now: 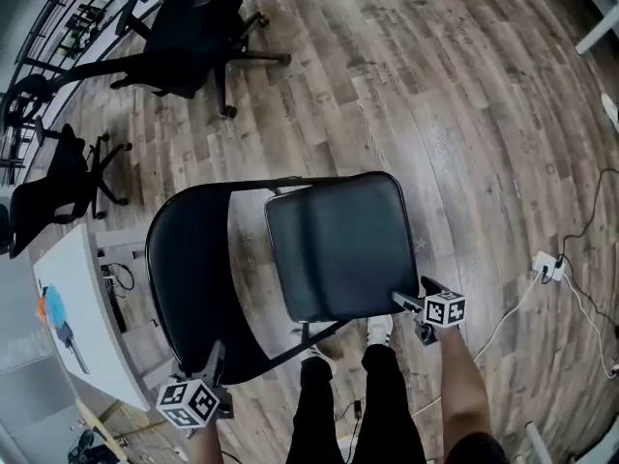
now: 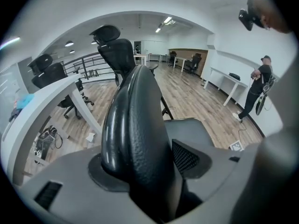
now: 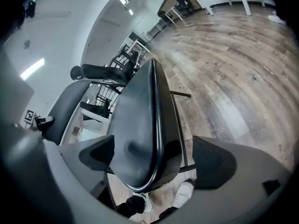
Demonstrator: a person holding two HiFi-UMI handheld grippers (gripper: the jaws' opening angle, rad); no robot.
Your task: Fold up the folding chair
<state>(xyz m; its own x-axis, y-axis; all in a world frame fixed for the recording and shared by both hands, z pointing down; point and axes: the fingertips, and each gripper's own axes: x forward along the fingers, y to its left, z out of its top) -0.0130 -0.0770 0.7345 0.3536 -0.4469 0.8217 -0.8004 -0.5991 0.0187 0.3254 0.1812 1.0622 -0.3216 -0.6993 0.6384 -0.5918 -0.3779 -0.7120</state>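
At the far left a smooth white desk [image 1: 70,329] with a rounded edge stands beside two black office chairs [image 1: 193,29] on star bases. All of it rests on a floor [image 1: 455,95] of grey-brown wood-grain planks.

The left gripper [image 2: 147,168] is low at the near left, and its marker cube shows in the head view. Its jaws are clamped on the top edge of the backrest [image 1: 189,269]. In the left gripper view that edge fills the gap, and a pad with a fine mesh face [image 2: 188,157] lies against its right side. The backrest is a broad curved panel, glossy black, with a leathery pebbled grain.

The folding chair [image 1: 290,249] stands open in the middle of the floor, right in front of the person. Its backrest is to the left and its seat [image 1: 343,245] to the right. The seat is a padded, rounded square in matte black with a thin dark rim. Slim black metal tubes [image 1: 319,339] run beneath it.

Below the seat show the person's black trouser legs and white shoes [image 1: 379,329].

The right gripper [image 3: 154,158] is at the seat's near right corner. Its jaws are spread wide with the seat's rounded edge between them. The right pad stands clear of the rim, so nothing is pinched.

At the far right a white power strip [image 1: 548,266] and thin cables lie on the planks.
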